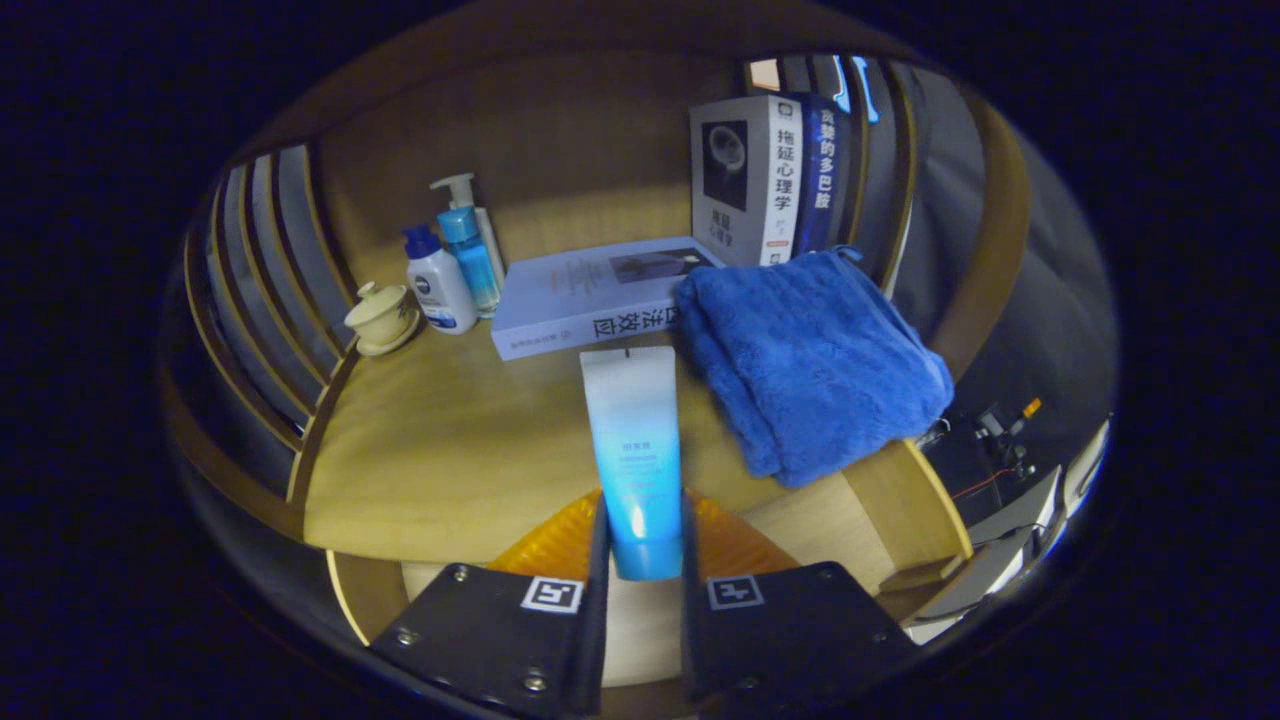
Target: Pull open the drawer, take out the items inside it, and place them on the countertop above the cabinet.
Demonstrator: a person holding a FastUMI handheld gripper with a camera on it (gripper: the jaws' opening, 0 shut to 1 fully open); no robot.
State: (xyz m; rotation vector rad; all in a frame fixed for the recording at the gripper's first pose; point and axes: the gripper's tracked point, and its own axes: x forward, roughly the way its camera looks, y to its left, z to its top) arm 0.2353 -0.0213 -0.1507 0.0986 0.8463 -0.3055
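Gripping a blue-white tube (pixel 634 440) between both fingers, the tool (pixel 644 560) holds it over the bench (pixel 440 450), blue towel (pixel 810 360) just right.

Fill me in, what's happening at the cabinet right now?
The hand-held gripper is shut on a blue-and-white squeeze tube, cap end between its fingers, holding it over the wooden countertop. Just right of the tube lies a folded blue towel, hanging over the countertop's edge. Beyond the tube a book lies flat, with upright books behind it. Further left stand two pump bottles and a lidded cup on a saucer.
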